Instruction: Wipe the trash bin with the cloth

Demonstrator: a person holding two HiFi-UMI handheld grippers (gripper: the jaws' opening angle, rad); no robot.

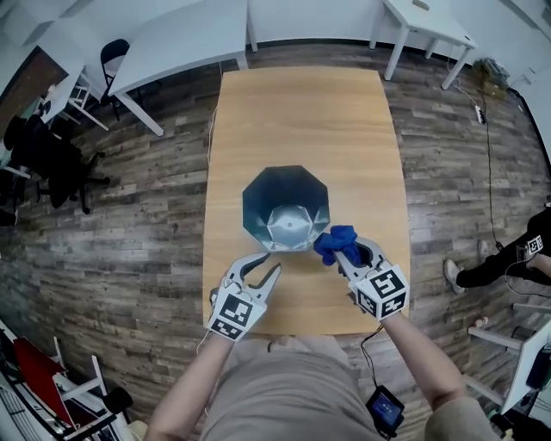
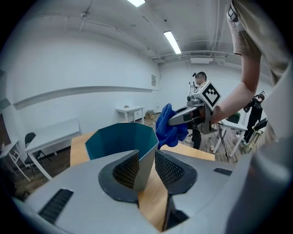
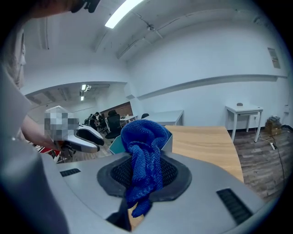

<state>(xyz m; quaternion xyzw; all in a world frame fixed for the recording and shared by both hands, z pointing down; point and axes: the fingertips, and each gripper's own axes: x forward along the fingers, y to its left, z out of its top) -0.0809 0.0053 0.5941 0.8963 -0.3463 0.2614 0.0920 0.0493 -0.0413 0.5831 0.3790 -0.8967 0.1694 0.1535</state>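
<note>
Under and ahead of both jaws, a light wooden table [image 1: 301, 112] on a dark plank floor [image 1: 138, 250]. Farther ahead, past the table's far end, a long white table [image 1: 181, 39] and a smaller white table [image 1: 426, 21]. Well off to the left of the jaws, black office chairs [image 1: 52, 159]. Off to the right, a thin cable [image 1: 489, 164] along the floor. White walls [image 2: 68, 59] all round, bright strip lights [image 2: 172, 42] overhead.
</note>
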